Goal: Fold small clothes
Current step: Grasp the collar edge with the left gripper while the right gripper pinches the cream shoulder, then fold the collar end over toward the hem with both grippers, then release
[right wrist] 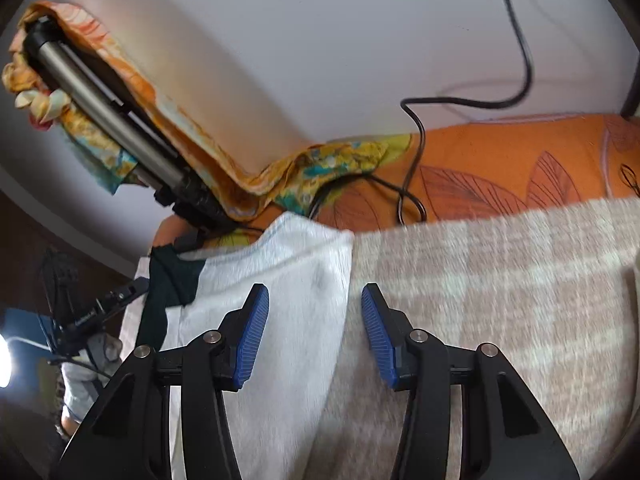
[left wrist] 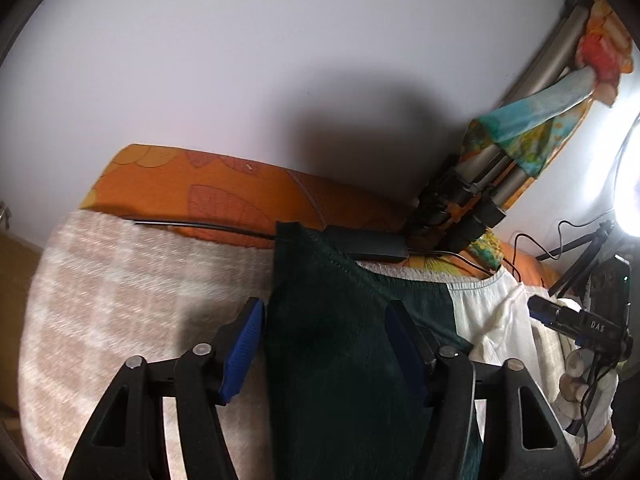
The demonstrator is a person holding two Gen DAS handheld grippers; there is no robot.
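Observation:
A small garment with a dark green part (left wrist: 340,340) and a white part (left wrist: 488,316) lies on a beige checked blanket (left wrist: 132,300). My left gripper (left wrist: 324,344) is open, its blue pads on either side of the green part's left edge. In the right wrist view the white part (right wrist: 280,300) lies under my open right gripper (right wrist: 316,332), whose left pad (right wrist: 252,336) is over the cloth and right pad over the blanket (right wrist: 500,300). The green part (right wrist: 172,280) shows at the left there. The right gripper (left wrist: 568,320) also shows at the right of the left wrist view.
An orange leaf-print bedsheet (left wrist: 224,188) runs behind the blanket against a white wall. A folded tripod (right wrist: 120,128) draped with a colourful scarf (right wrist: 320,168) leans there. Black cables (right wrist: 412,168) cross the sheet. A bright ring light (left wrist: 628,168) stands at the right.

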